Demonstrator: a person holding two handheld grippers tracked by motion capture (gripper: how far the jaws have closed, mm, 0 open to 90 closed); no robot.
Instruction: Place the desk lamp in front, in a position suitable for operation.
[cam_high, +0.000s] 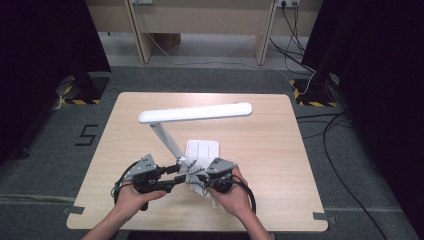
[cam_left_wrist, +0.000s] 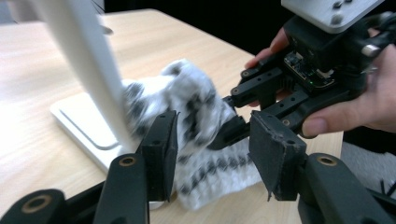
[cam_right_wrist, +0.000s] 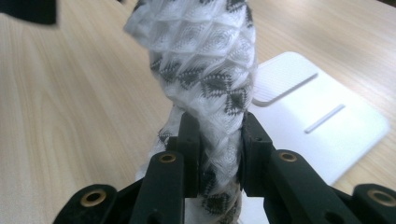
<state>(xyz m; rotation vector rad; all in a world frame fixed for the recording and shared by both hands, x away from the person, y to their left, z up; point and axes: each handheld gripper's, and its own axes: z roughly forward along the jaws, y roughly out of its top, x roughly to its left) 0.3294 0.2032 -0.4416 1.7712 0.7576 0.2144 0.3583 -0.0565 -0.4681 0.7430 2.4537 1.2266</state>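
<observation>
The right tongs (cam_right_wrist: 218, 140) are clamped on a bunched white-and-black patterned cloth (cam_right_wrist: 210, 79), holding it up just off the desk (cam_high: 260, 150) near its front edge, beside the white lamp's (cam_high: 195, 113) base. The left tongs (cam_left_wrist: 212, 144) stand apart with the cloth between their jaws but not pressed, probably so the right hand alone can carry it.

High view above table's (cam_high: 260, 150) near edge, facing forward-down, both gripper views close, perhaps facing, sharing cloth (cam_left_wrist: 201, 121)
</observation>
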